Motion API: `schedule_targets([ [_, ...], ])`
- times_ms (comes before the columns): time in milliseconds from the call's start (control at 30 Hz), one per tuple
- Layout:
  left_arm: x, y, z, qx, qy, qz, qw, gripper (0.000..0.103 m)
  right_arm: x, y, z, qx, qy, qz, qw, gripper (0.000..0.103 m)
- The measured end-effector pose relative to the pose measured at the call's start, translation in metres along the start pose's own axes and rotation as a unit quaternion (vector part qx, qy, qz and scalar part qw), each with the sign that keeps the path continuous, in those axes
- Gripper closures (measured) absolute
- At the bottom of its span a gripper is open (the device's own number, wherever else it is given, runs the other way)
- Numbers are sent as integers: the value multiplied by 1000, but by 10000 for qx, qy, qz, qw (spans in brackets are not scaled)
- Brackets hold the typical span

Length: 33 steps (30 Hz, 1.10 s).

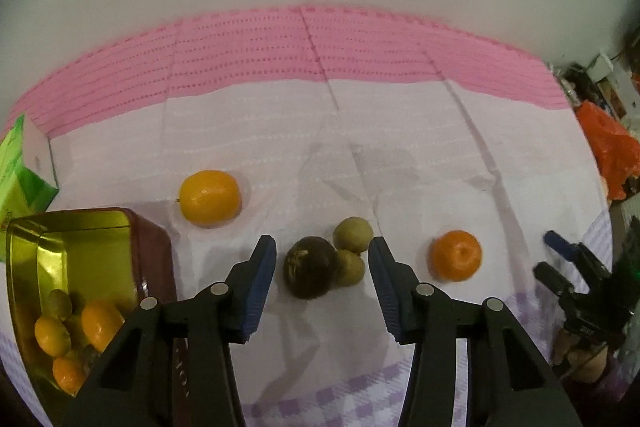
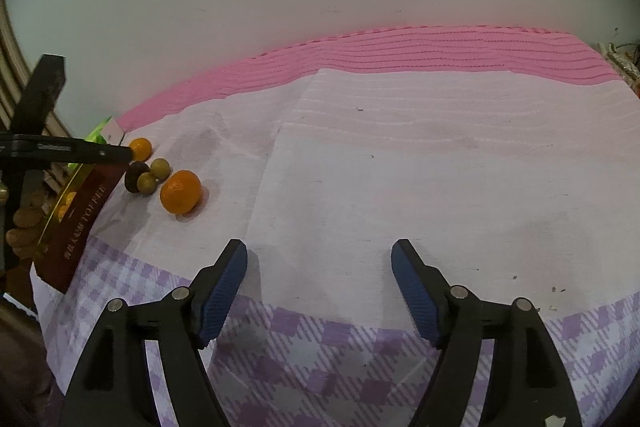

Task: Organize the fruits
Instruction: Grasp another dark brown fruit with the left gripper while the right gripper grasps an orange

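Note:
My left gripper (image 1: 323,243) points down over a cluster of fruit on the white cloth: a dark brown fruit (image 1: 310,273) and two small green-brown fruits (image 1: 353,235) (image 1: 350,267). They lie between its blue pads (image 1: 264,267), and a narrow gap shows on each side, so it is open. A large orange (image 1: 210,198) lies to the left and a mandarin (image 1: 455,255) to the right. The gold-lined tin (image 1: 24,267) at the left holds several small oranges. My right gripper (image 2: 319,245) hangs open and empty over bare cloth, far right of the mandarin (image 2: 181,191) and the tin (image 2: 76,211).
A green carton (image 1: 20,167) stands behind the tin. A pink cloth (image 1: 320,47) runs along the wall at the back. An orange plastic bag (image 1: 612,155) and clutter sit past the table's right end. A purple checked border (image 2: 320,347) marks the near edge.

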State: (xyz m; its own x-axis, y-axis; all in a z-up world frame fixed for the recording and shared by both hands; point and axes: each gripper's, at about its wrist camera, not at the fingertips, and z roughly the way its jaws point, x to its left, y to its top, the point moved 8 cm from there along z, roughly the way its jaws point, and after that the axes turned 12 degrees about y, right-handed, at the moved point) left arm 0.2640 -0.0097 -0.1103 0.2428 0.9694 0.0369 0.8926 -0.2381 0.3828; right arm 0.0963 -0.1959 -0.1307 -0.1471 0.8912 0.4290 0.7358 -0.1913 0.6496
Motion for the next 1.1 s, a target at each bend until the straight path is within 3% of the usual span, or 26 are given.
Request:
schedule_targets([
  [100, -1, -6, 13, 173, 146, -26, 9997, 53, 0, 0, 0, -1, 43, 8, 10000, 30],
  [267, 13, -10, 16, 95, -125, -526, 9985, 55, 0, 0, 1, -8, 86, 27, 10000, 29],
  [333, 18, -13, 17, 89, -430, -840, 9955, 73, 0, 1, 1, -1, 92, 23, 10000, 28],
  [700, 21, -44, 5, -44, -689, -1386, 9879, 74, 0, 1, 2, 14, 100, 9, 9999, 26],
  [967, 20, -55, 14, 16, -138, -1199, 9927, 76, 1, 0, 3, 32, 114, -9, 9999, 22],
  [1100, 17, -54, 13, -143, 57, -1013, 9947, 76, 1, 0, 4, 36, 124, -15, 9999, 21],
])
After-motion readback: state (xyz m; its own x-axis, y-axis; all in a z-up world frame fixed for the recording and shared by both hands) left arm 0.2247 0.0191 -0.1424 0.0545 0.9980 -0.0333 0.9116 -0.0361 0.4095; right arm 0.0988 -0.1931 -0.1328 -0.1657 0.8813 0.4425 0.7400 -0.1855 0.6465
